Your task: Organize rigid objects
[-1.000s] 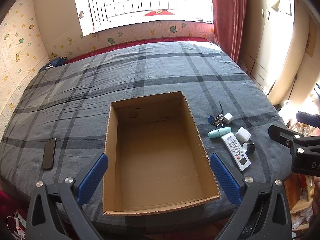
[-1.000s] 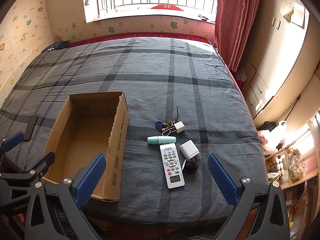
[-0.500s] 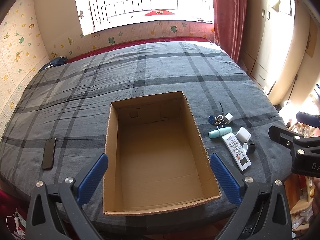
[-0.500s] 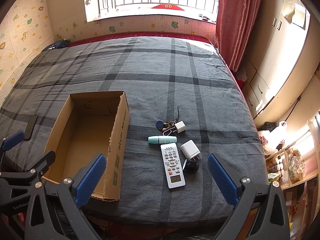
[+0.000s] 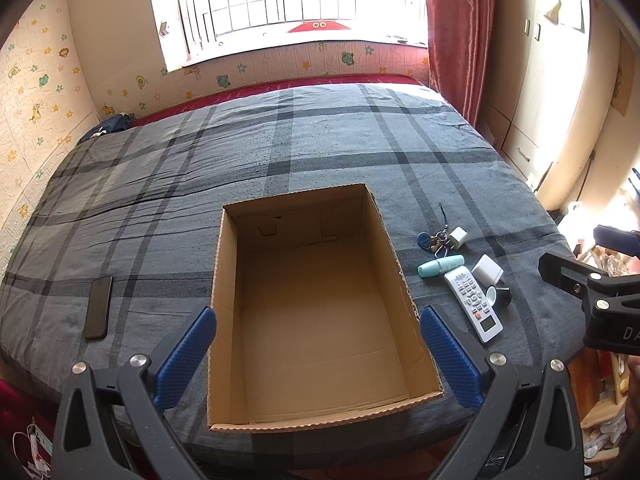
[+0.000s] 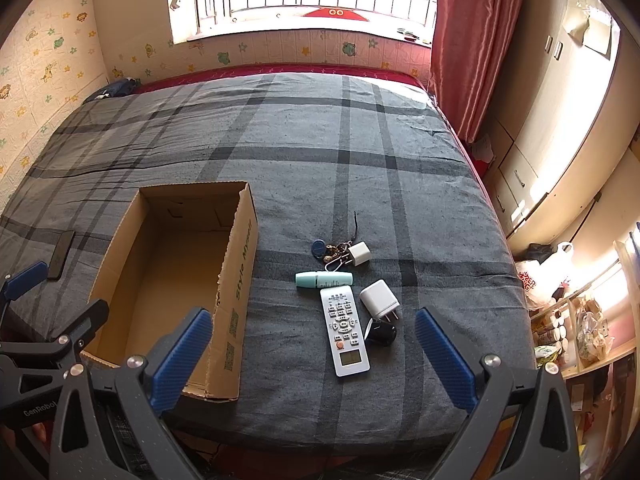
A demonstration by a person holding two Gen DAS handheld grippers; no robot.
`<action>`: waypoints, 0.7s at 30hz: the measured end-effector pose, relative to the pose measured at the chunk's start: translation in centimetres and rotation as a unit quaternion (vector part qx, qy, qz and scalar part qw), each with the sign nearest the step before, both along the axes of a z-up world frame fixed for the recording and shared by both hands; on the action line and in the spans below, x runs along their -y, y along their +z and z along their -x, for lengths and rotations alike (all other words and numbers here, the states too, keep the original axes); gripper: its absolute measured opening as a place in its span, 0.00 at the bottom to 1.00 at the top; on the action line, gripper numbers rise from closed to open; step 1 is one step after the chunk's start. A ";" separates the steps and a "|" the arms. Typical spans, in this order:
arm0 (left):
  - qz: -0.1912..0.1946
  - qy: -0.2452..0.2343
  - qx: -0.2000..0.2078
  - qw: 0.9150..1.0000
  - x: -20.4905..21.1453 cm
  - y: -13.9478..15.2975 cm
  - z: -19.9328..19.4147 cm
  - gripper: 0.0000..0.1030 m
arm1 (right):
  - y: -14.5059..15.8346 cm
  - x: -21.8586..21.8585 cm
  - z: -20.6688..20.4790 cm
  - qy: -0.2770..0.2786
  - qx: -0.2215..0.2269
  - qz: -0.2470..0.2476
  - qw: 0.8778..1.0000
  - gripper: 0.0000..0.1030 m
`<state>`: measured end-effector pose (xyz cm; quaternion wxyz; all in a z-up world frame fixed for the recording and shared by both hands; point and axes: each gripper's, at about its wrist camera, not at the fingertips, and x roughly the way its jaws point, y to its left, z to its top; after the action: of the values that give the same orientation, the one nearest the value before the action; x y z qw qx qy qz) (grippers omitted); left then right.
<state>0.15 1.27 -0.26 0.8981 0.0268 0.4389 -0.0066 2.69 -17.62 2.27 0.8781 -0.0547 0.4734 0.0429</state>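
The left gripper [image 5: 318, 346] is spread wide and grasps nothing, its blue pads [image 5: 185, 356] flanking the near end of the box [image 5: 228, 320]. The right gripper [image 6: 314, 354] is likewise released, hanging over the near edge of the bed [image 6: 360, 140] with the remote [image 6: 344, 330] between its fingers [image 6: 444, 358] in view. The box is an open cardboard carton lying on the plaid cover; its floor is bare cardboard. Just right of it, apart from its wall, sits a loose cluster: a teal tube [image 6: 324, 279] lying crosswise, the remote just below it, a white charger [image 6: 379, 297] beside the remote, a dark cap [image 6: 382, 332] touching the charger's prongs, and keys [image 6: 330, 250] with a small white cube [image 6: 359, 253] farther back. A phone [image 5: 98, 301] lies on the cover left of the box, well apart. The left view looks straight down into the box; the right view shows green printing on the carton's outer wall and shelves [image 6: 576, 332] beside the bed.
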 end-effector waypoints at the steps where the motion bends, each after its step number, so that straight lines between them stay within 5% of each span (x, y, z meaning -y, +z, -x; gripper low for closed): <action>1: 0.000 0.000 0.000 1.000 0.0 0.0 0.0 1.00 | 0.0 0.0 0.0 0.000 0.000 0.000 1.000 1.00; 21: -0.002 0.000 0.000 1.000 -0.1 0.2 -0.2 1.00 | 0.1 0.0 -0.3 0.003 0.002 0.003 1.000 1.00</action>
<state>0.38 1.34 -0.08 0.8983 0.0286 0.4384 -0.0061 3.03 -17.59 2.32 0.8789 -0.0589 0.4714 0.0437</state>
